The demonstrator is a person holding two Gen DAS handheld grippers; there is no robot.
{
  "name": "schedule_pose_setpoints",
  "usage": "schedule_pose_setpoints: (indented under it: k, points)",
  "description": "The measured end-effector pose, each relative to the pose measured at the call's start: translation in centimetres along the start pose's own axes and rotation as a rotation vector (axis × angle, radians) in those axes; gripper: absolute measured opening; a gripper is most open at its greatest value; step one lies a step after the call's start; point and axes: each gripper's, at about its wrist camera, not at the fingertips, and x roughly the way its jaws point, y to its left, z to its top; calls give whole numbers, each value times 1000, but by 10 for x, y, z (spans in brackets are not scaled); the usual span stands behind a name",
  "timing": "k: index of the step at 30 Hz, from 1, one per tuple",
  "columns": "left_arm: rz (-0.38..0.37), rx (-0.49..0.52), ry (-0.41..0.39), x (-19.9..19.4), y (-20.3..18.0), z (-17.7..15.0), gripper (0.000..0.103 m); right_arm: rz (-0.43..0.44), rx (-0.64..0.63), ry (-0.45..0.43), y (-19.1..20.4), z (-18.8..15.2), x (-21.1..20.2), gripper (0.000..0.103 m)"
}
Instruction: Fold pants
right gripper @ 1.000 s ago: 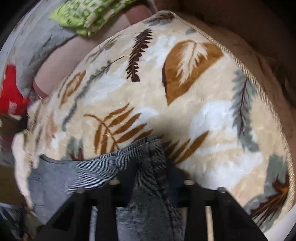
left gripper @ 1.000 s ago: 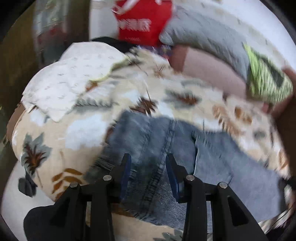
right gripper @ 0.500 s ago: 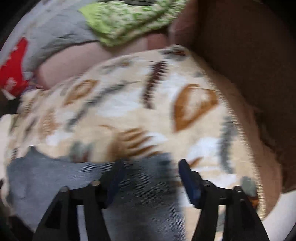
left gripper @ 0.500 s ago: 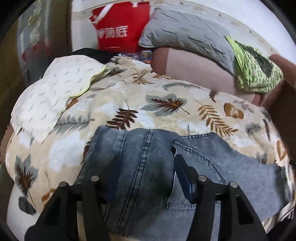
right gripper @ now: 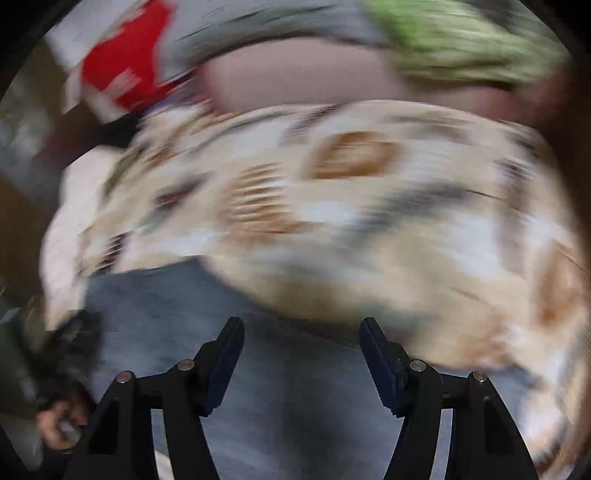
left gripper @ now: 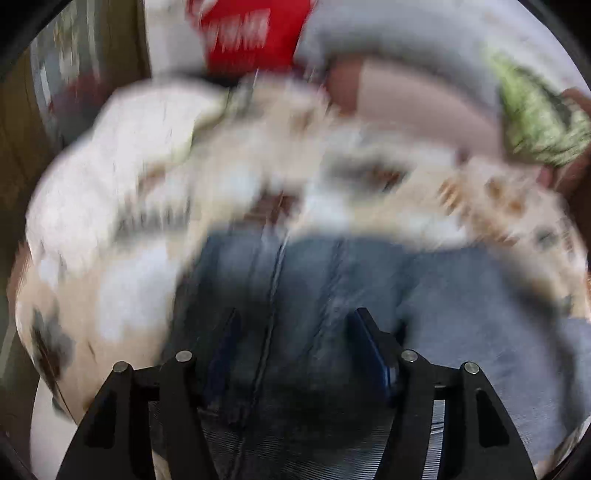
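Observation:
Both views are smeared by motion. The blue-grey denim pants (left gripper: 461,295) lie spread on a cream leaf-print blanket (left gripper: 129,295). My left gripper (left gripper: 294,317) hovers low over a seam of the pants, its jaws opening; denim lies under the gap, and the pads do not press it. In the right wrist view, the pants (right gripper: 177,306) fill the lower left of the blanket (right gripper: 369,221). My right gripper (right gripper: 302,325) hangs above them with its jaws apart and closing a little, nothing pinched. A hand (right gripper: 55,424) shows at the lower left edge.
Behind the blanket sit a red bag (left gripper: 251,33), a grey pillow (left gripper: 406,44), a pink cushion (left gripper: 417,107) and a green patterned cloth (left gripper: 535,122). A white cloth (left gripper: 129,147) covers the blanket's far left. Dark furniture borders the left side.
Both grippers let go of the denim and their jaws spread. The right one rose, rolled and swung across the blanket, seeing more of the pants at left. The left dipped closer to the denim.

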Motion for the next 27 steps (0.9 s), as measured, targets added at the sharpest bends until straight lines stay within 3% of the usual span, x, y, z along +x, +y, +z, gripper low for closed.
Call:
schedule_pose_setpoints:
  k: [3,5,9,10,11,15,19,23,27]
  points:
    - [-21,3,-31,-3,4,-3,66,40,-115,74,56,23,53,62]
    - [-29,5,-28,0,5,-5,66,44,-156,135,82,37,90,42]
    - [-46,-8,-32,2,7,-6,67,15,-178,218,93,45,133,27]
    - [-47,-8,-32,2,7,-6,67,26,-186,235,96,44,137,12]
    - [-49,-7,-31,1,7,-6,67,29,-202,234,99,43,136,5]
    - [-58,-13,-27,3,9,-3,67,-31,-237,146,106,44,119,4]
    - [-54,-7,-33,3,8,-5,67,-104,-201,139,94,44,137,4]
    - [-53,-9,-38,2,7,-6,67,-35,-95,119,79,45,130,5]
    - [-50,-18,-36,2,6,-6,69,10,61,-28,61,24,69,5]
